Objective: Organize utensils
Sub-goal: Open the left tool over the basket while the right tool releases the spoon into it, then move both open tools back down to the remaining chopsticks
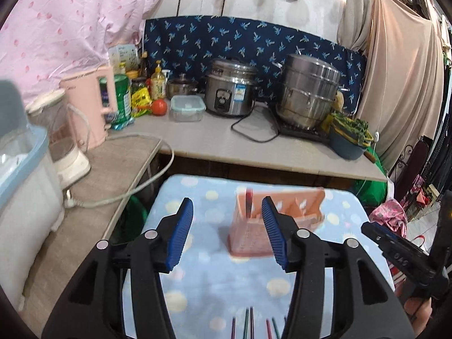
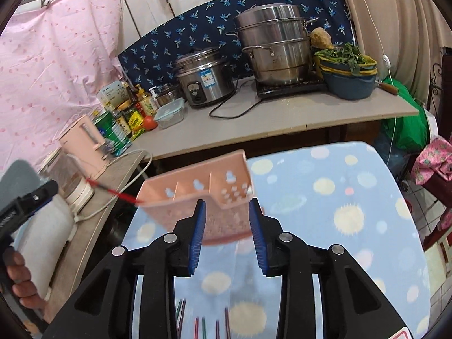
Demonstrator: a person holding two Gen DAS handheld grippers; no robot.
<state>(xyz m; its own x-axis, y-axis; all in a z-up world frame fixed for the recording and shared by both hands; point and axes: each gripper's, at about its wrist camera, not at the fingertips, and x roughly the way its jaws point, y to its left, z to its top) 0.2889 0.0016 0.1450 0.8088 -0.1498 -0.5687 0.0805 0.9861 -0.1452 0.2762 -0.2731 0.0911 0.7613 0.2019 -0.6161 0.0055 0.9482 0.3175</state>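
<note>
Chopsticks (image 1: 250,323) lie nearest, a loose row of red, green and dark sticks at the lower edge of both wrist views, flat on the blue dotted cloth (image 1: 203,282) that covers the table. They point roughly toward the holder, which would suit a straight pick and carry forward. In the right wrist view the same row (image 2: 203,325) shows between the arms of the right tool.

Left tool (image 1: 227,233): its blue ribbed pads stand spread apart with nothing between them, only cloth and the holder's left end showing through the gap. Right tool (image 2: 226,234): also parted, more narrowly, and empty, aimed at the holder's front wall. Neither one touches anything, so I judge both are free to take up the next sticks.

Beyond the pads stands the pink utensil holder (image 1: 278,212), a perforated box with dividers making several compartments, upright on the cloth toward its far side. One red chopstick (image 1: 248,202) already stands in its left-end compartment; in the right view it (image 2: 113,190) leans out over the left rim, slanting toward the pale pink kettle (image 2: 84,144). Its tilt suggests the compartment is roomy and the stick merely rests against the wall.

Most sticks are not yet in the holder, so the sorting looks barely begun. A person's hand (image 2: 17,279) grips the other tool's handle at the left edge.
</note>
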